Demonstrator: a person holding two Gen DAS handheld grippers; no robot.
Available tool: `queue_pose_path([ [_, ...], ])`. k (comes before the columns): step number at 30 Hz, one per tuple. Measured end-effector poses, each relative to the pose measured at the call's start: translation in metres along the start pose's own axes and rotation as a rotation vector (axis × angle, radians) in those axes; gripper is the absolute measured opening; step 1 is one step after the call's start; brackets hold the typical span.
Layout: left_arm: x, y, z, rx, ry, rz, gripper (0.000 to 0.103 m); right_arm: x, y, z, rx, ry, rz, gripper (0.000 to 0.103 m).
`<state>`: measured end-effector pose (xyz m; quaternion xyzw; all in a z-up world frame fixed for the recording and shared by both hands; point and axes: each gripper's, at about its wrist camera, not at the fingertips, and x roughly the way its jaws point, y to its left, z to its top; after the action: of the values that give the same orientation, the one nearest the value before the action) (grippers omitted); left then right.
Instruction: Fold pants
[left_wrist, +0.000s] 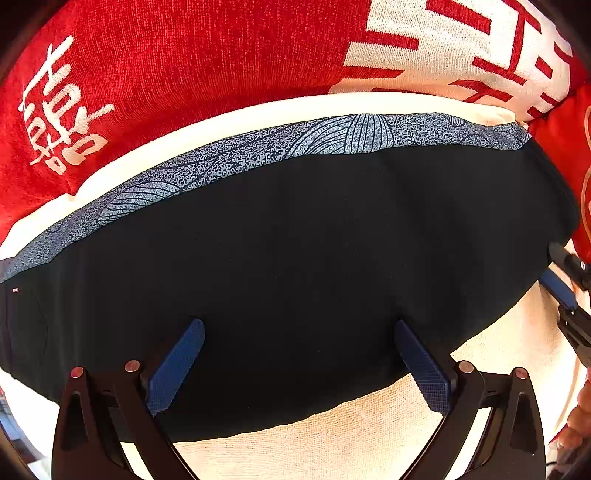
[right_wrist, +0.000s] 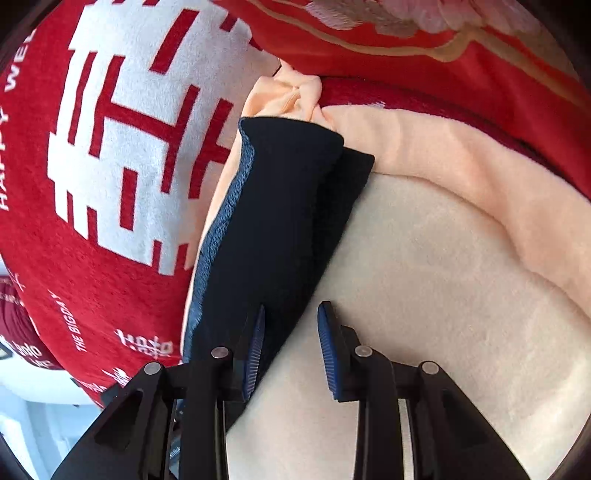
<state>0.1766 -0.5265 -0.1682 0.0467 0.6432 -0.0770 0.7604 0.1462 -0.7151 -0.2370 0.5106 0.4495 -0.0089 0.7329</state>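
Observation:
The dark navy pants lie folded in a broad flat band on a cream fleece blanket. A blue patterned strip runs along their far edge. My left gripper points down over the pants' near edge, open wide, with nothing between its fingers. In the right wrist view the pants stretch away as a narrow dark band. My right gripper stands open at their near end. Its left finger is over the cloth and its right finger over the blanket, with the pants' edge lying loose between them. One of the right gripper's blue pads shows at the pants' right end.
Red cushions with white lettering lie behind the pants. A red embroidered cushion and a raised peach fleece fold border the blanket at the right. A person's hand shows at the lower right edge.

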Motion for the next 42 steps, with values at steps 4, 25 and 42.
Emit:
queue_pose_path([
  [4, 0.002, 0.006, -0.004, -0.001, -0.005, -0.003, 0.103, 0.008, 0.001, 0.009, -0.003, -0.049, 0.057, 0.035],
  [25, -0.004, -0.013, 0.000, 0.029, -0.132, -0.050, 0.070, 0.000, 0.069, 0.010, -0.146, -0.009, 0.101, 0.015],
  [42, -0.019, 0.030, -0.009, 0.077, -0.133, -0.219, 0.073, 0.000, 0.178, -0.055, -0.550, -0.051, -0.142, 0.015],
])
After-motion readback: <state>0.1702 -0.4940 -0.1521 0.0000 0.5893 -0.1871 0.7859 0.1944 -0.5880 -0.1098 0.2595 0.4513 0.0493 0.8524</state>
